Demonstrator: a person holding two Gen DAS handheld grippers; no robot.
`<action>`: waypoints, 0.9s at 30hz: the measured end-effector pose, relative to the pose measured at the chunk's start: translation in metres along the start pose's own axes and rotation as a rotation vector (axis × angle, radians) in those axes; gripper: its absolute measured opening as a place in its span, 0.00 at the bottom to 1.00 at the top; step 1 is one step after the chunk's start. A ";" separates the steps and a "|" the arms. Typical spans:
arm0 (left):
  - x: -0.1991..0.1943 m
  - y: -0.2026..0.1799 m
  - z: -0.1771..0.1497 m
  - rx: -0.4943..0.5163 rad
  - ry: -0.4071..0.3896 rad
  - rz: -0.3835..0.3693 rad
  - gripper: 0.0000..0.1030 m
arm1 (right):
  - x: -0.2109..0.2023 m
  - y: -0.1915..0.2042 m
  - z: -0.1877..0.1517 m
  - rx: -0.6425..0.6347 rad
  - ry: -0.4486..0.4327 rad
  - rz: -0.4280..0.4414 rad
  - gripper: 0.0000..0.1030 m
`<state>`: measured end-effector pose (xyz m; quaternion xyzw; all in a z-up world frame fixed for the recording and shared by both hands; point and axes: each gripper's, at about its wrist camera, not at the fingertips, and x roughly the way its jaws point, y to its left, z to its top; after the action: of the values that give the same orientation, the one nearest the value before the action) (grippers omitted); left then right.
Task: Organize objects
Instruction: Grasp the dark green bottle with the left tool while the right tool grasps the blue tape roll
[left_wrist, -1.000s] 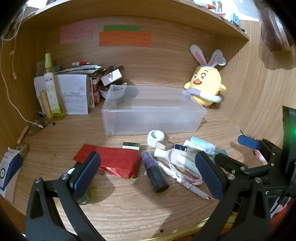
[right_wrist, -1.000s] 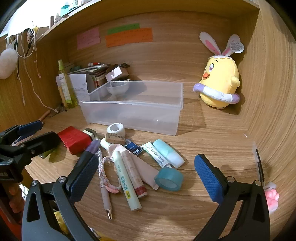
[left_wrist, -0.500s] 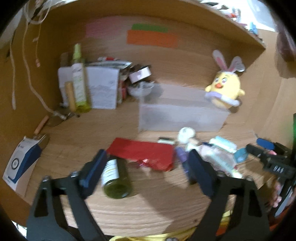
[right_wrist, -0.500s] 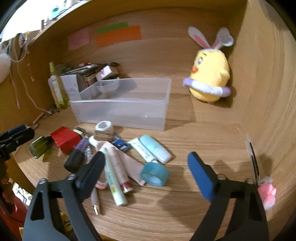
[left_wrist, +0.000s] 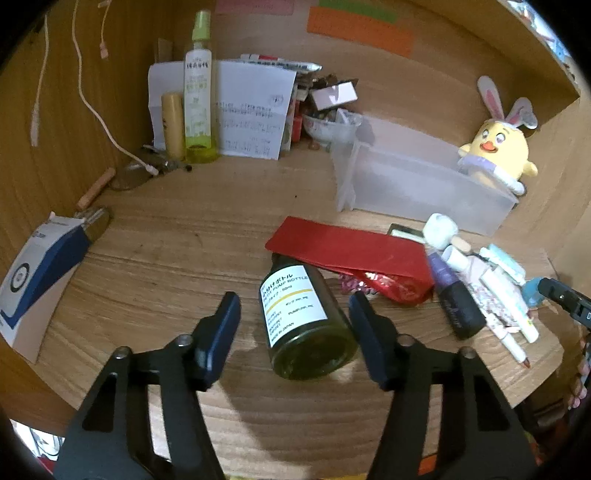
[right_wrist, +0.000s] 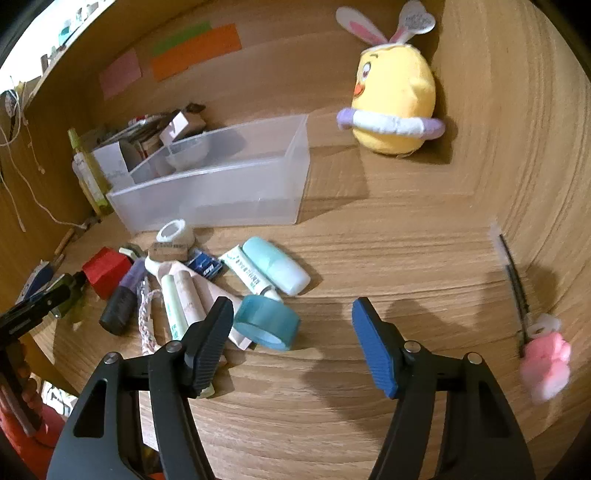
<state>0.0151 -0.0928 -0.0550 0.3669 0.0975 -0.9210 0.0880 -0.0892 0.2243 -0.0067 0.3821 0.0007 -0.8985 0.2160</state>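
Fingers of my left gripper are closing around the dark green glass pump bottle lying just before the red foil packet, not yet touching. My right gripper is closing too, its fingers apart, the teal tape roll just beside its left finger.

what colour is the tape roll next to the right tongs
Translucent teal-blue tape roll; the right wrist view shows it best.
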 end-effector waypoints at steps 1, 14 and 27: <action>0.002 0.000 0.000 -0.002 0.003 0.002 0.51 | 0.004 0.000 -0.001 0.004 0.007 0.006 0.60; -0.002 0.013 0.002 -0.052 -0.029 0.035 0.40 | 0.019 0.003 -0.003 0.019 0.017 0.005 0.38; -0.041 -0.001 0.032 -0.005 -0.146 0.022 0.40 | -0.003 0.008 0.017 -0.009 -0.062 0.019 0.38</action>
<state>0.0230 -0.0955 -0.0030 0.2995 0.0889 -0.9440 0.1060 -0.0957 0.2151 0.0086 0.3530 -0.0058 -0.9079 0.2261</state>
